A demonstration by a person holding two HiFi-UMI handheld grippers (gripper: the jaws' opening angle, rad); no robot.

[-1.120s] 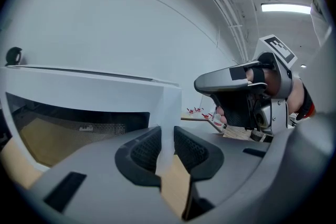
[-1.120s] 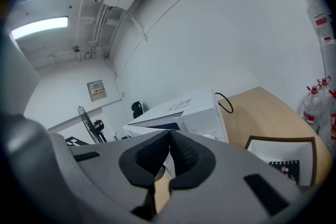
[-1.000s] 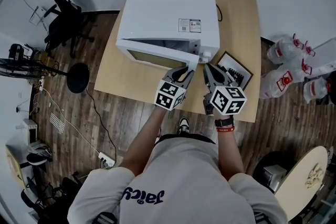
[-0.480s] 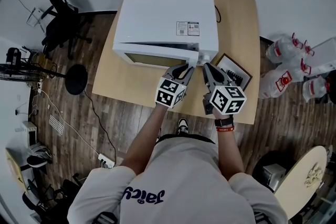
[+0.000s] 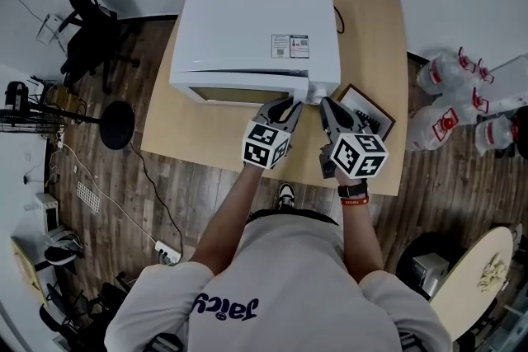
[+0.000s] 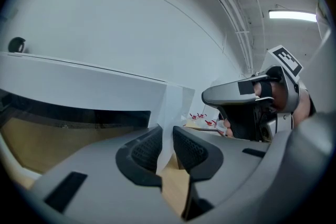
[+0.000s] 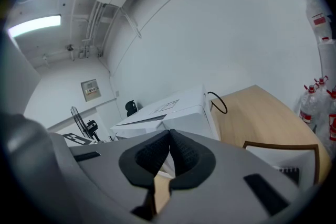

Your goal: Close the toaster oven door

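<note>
Nearest in the head view is the person's pale shirt (image 5: 280,293), with both arms reaching to the front of the worktop (image 5: 371,21). The left claw (image 5: 290,106) sits at the right-hand end of the door (image 5: 239,88). The right claw (image 5: 332,108) hangs just beside it over bare wood, near a dark frame (image 5: 368,113).

Only the left gripper view settles the grip. Its pads stand a narrow way apart, with the door's thin white edge pinched between them and touching both. That view also catches the right claw from the side, which the right claw's own view cannot. The right gripper view alone shows its pads pressed together with nothing in them.

From above, the door lies nearly flush with the front of the white oven (image 5: 256,21), which stands mid-worktop. A black cable (image 5: 338,12) loops behind the oven. Beyond it, the right gripper view adds a wall sign (image 7: 90,90) and a ceiling light (image 7: 34,26). The head view alone gives the wood floor (image 5: 206,177), a chair (image 5: 87,21) on the left and bottles (image 5: 454,78) on the right.

Against a second ago, the door has swung closer to the oven. The wedge of opening that widened toward the claws has narrowed to almost nothing. The left claw has travelled with the door's end toward the oven front, and the right claw has gone along beside it.
</note>
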